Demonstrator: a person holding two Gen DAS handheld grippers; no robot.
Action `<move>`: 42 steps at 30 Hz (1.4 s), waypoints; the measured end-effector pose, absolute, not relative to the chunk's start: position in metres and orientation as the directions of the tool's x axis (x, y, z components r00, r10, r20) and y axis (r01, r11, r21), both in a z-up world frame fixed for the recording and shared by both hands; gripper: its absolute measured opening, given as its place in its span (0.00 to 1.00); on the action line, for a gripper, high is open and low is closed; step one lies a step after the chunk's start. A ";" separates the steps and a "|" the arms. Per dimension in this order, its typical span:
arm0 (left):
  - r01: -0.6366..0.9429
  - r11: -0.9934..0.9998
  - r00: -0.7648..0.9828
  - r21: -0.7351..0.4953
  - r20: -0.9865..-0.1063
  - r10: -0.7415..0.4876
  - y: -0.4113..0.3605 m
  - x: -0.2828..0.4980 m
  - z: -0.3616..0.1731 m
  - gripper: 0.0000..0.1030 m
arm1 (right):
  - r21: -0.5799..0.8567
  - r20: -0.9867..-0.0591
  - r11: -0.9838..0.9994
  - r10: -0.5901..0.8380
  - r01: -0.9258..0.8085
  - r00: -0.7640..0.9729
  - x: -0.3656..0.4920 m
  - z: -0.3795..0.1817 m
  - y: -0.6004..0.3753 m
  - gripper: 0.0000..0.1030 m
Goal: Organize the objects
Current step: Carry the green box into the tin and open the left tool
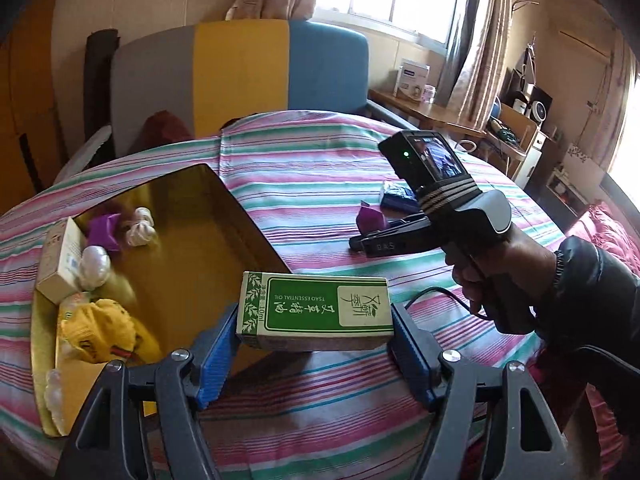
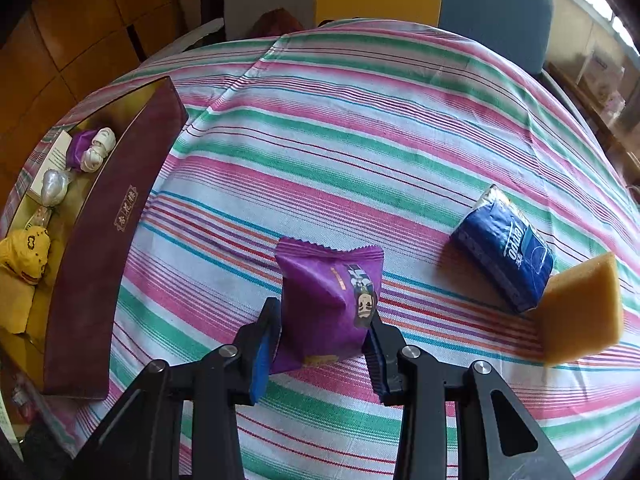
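My left gripper is shut on a green essential oil box, pads on its two short ends, above the near right corner of the maroon gift box. That box's gold inside holds a purple packet, white wrapped sweets, a small white carton and a yellow packet. My right gripper is shut on a purple snack packet that stands upright at the striped cloth. From the left wrist view, the right gripper is mid-table.
A blue tissue pack and a yellow sponge lie on the cloth to the right of the purple packet. A grey, yellow and blue chair back stands behind the table. A person's hand holds the right gripper.
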State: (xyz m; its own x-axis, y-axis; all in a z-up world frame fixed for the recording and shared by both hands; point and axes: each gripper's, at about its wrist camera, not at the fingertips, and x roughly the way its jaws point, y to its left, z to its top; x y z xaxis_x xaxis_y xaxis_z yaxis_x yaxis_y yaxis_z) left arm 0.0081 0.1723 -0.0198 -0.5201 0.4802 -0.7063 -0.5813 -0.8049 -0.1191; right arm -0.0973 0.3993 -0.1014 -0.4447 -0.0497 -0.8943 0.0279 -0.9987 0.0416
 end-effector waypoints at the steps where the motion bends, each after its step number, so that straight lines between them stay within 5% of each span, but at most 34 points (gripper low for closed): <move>1: -0.576 -0.809 -0.527 -0.117 -0.704 0.476 0.170 0.008 -0.019 0.71 | 0.044 -0.894 -0.999 -0.051 0.027 -0.445 -0.103 -0.105 0.396 0.39; 20: -0.501 -0.845 -0.543 -0.188 -0.692 0.476 0.130 -0.004 -0.017 0.71 | 0.057 -0.894 -0.998 -0.058 0.016 -0.445 -0.104 -0.108 0.396 0.40; 31: -0.292 -0.893 -0.498 -0.343 -0.742 0.448 0.063 -0.073 -0.029 0.71 | 0.042 -0.896 -0.999 -0.045 0.017 -0.441 -0.104 -0.109 0.395 0.40; 42: -0.284 -0.894 -0.468 -0.346 -0.764 0.444 0.104 -0.175 -0.042 0.71 | 0.020 -0.897 -0.999 -0.030 0.027 -0.441 -0.104 -0.109 0.393 0.41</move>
